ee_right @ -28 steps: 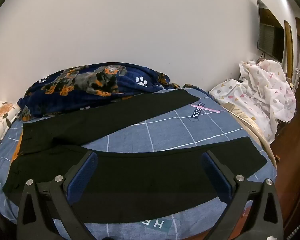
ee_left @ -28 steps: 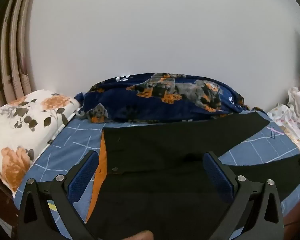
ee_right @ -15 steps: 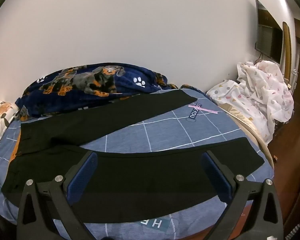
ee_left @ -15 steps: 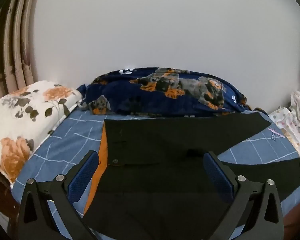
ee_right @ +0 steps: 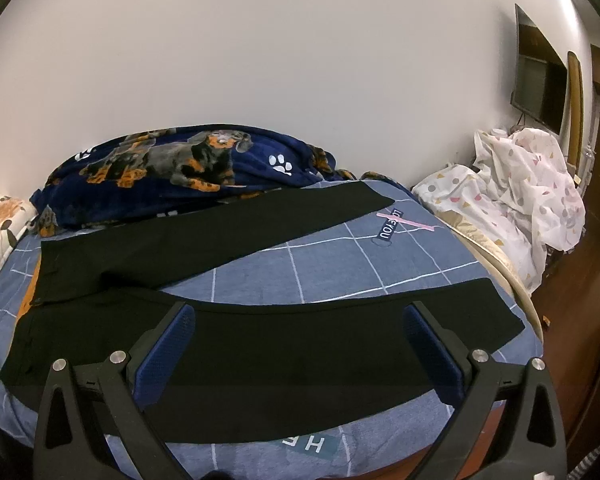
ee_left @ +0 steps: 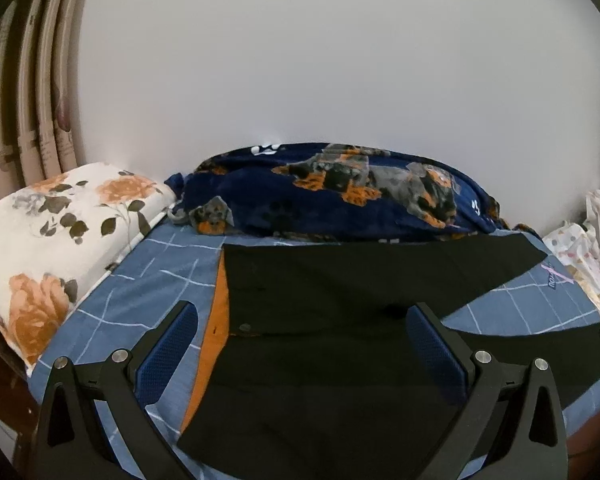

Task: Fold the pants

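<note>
Right wrist view first: the right gripper (ee_right: 300, 344) hangs over the near edge of the bed (ee_right: 340, 272), fingers spread wide, blue pads (ee_right: 164, 356) bare, nothing between them. Just beyond lies the near leg (ee_right: 300, 352) of the black pants (ee_right: 148, 248), flat along the bed edge, its hem off to the right. Past a wedge of blue checked sheet, the far leg (ee_right: 228, 232) runs up toward the dog-print blanket (ee_right: 172, 168) by the wall. The legs lie splayed in a V, so nothing is folded yet.

Over to the left wrist view: the left gripper (ee_left: 300, 344) is just as wide open and just as empty, poised above the waist end. An orange lining (ee_left: 216, 320) shows along the waistband's left edge, with a flowered pillow (ee_left: 52, 232) further left. How high either gripper sits above the cloth is hard to judge through this lens.

So this looks like the opening step, the approach before any grasp. The next move probably calls for closing on one leg, left near the waist and right near the hem, and carrying it across onto the other so the edges line up. The cloth is limp, so both ends would need to travel together to avoid bunching.
</note>
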Available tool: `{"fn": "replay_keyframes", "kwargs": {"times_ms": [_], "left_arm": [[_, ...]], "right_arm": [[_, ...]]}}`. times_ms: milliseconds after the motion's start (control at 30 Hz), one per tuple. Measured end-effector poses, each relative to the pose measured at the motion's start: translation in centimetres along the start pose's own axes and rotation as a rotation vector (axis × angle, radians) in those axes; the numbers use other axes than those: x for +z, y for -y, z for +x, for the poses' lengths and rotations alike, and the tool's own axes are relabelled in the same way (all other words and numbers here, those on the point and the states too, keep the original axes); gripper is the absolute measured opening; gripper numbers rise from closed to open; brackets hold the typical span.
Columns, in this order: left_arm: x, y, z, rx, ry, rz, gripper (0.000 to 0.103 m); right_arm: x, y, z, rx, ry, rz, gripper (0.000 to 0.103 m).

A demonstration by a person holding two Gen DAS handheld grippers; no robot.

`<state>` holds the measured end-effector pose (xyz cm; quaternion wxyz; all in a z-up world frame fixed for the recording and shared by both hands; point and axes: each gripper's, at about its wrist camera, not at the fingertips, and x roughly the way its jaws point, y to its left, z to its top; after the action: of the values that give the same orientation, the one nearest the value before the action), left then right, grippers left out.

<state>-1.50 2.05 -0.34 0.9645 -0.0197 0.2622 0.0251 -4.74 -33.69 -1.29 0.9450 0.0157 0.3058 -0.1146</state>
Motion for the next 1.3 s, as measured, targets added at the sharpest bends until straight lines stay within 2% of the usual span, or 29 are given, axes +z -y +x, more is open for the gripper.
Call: {"fn": "replay_keyframes", "kwargs": {"times_ms": [500,833,1100,1167,1300], "left_arm": [[1.4,-1.3,0.9,-0.001,-0.005,0.034,0.103],[2.0,-3.1,2.8,-0.044,-0.022,0.031,0.103],[2.7,-4.9,4.6,-0.061,0.025,0.031,0.103],[3.0,-5.3,5.5,-0.066,-0.001,0.045,0.103],[3.5,-5.8,8.8,-0.101,-0.132,0.087,0.103]], "right_arm": [[0.1,-1.0,0.1,-0.026,-0.029,-0.025,0.103],[1.5,-2.8,1.5,-0.040,-0.079,-0.057,0.103],[2.2,-3.9,3.0,-0.049,-0.112,-0.078,0.103],[2.4,-4.2,3.4,-0.048,-0.120,-0.084,0.103],[2.6,-4.8,4.5,-0.042,-0.142,-0.093,0.103]]}}
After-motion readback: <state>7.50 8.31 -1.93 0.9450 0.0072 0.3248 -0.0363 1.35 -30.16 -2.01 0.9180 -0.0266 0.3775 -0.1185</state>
